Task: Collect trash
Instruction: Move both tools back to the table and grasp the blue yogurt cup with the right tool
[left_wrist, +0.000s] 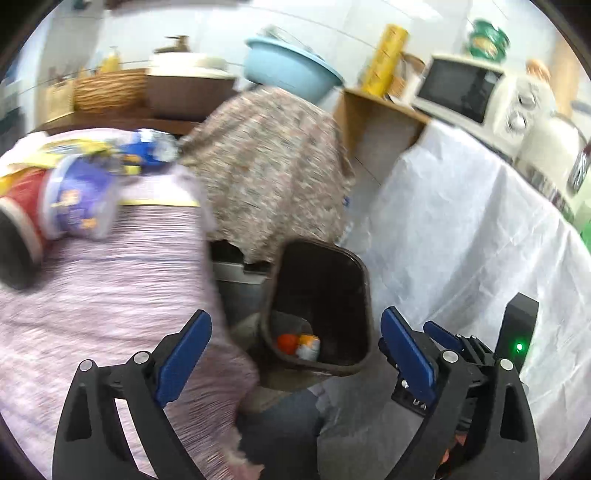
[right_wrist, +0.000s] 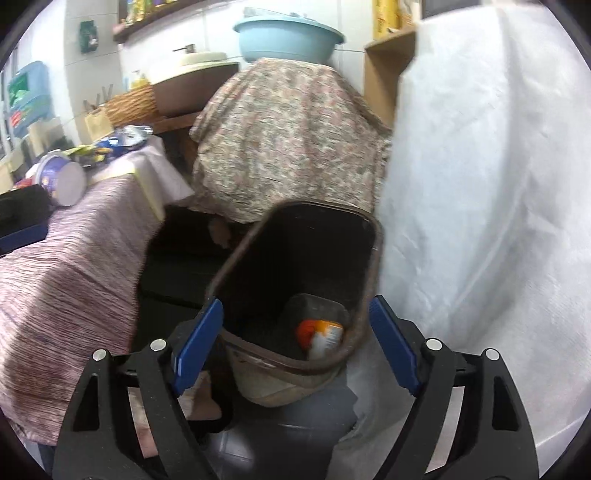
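Observation:
A dark brown trash bin (left_wrist: 354, 273) stands on the floor between two covered tables; it also shows in the right wrist view (right_wrist: 373, 236). An orange-and-white piece of trash (left_wrist: 299, 345) lies at its bottom, also seen in the right wrist view (right_wrist: 321, 334). My left gripper (left_wrist: 295, 350) is open and empty above the bin. My right gripper (right_wrist: 295, 345) is open and empty, just over the bin's near rim. On the pink-striped table (left_wrist: 110, 295) lie a purple-and-white cup (left_wrist: 79, 201), a red cup (left_wrist: 22, 206) and blue-yellow wrappers (left_wrist: 136, 151). The purple cup shows in the right wrist view (right_wrist: 62, 179).
A white-covered table (left_wrist: 461, 229) stands to the right with a microwave (left_wrist: 458, 88). A floral cloth (left_wrist: 269, 162) drapes something behind the bin, with a blue basin (left_wrist: 291, 68) on top. A wicker basket (left_wrist: 107, 90) and a sink sit at the back.

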